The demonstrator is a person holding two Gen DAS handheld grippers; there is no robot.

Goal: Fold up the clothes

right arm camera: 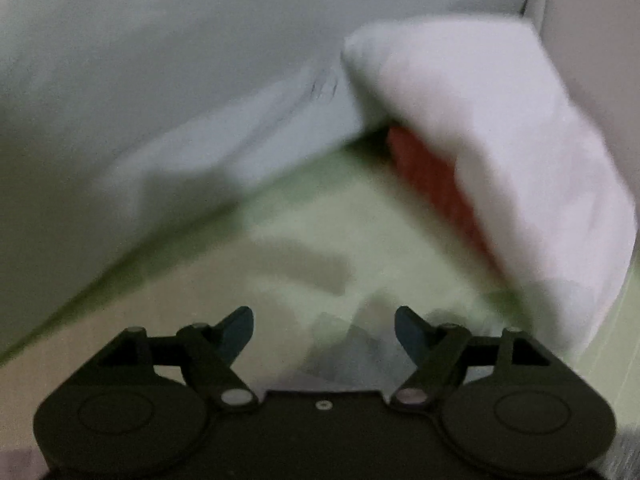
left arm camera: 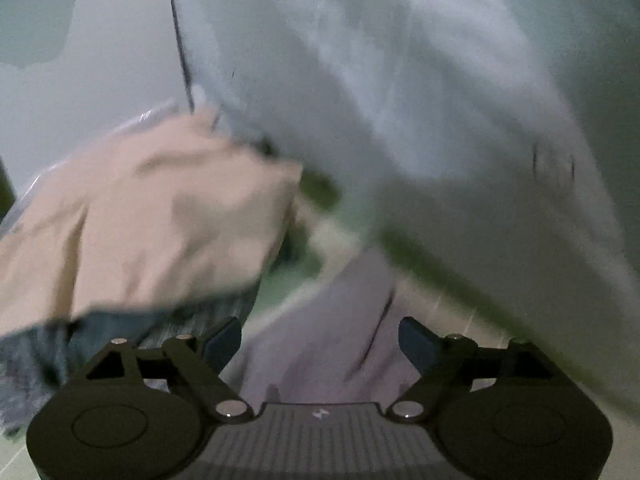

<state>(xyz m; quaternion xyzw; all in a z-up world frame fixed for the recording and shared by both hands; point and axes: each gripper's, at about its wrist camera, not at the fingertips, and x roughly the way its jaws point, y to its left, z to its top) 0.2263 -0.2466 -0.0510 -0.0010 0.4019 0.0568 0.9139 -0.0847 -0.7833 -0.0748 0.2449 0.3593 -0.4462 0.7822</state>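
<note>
My left gripper (left arm camera: 320, 346) has its jaws spread with nothing between them; a lilac garment (left arm camera: 320, 344) lies right under and ahead of it on the pale green surface (left arm camera: 472, 320), with a beige cloth (left arm camera: 152, 216) over denim (left arm camera: 48, 352) off to its left. My right gripper (right arm camera: 324, 330) is spread too and empty, a white cloth (right arm camera: 492, 152) covering something orange (right arm camera: 428, 176) ahead to its right, all heavily blurred.

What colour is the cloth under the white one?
Orange-red, peeking out beneath the white cloth; right wrist view.
</note>
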